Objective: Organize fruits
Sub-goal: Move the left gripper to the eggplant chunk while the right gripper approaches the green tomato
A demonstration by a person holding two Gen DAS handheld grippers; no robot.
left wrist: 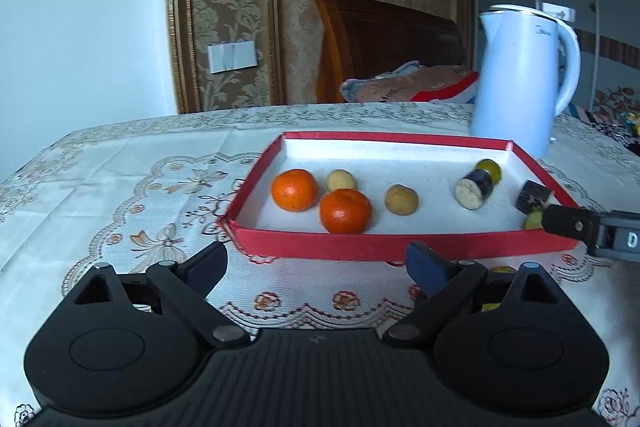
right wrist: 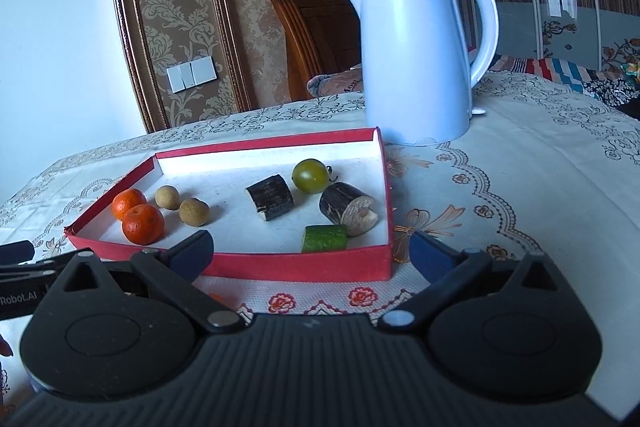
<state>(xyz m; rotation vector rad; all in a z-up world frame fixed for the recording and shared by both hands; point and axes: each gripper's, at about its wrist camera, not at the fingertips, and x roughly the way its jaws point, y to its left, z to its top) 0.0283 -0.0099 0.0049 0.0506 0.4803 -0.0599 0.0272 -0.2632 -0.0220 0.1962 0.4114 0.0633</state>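
Observation:
A red tray with a white floor holds two oranges and two longans at its left. At its right lie two dark sugarcane pieces, a green tomato and a cucumber piece. My left gripper is open and empty just short of the tray's near wall. My right gripper is also open and empty, in front of the tray's right corner. A small yellow-green fruit lies on the cloth, partly hidden behind the left gripper's linkage.
A white electric kettle stands on the embroidered tablecloth right behind the tray's far right corner. A wooden headboard and bedding lie beyond the table. The cloth slopes off at the left edge.

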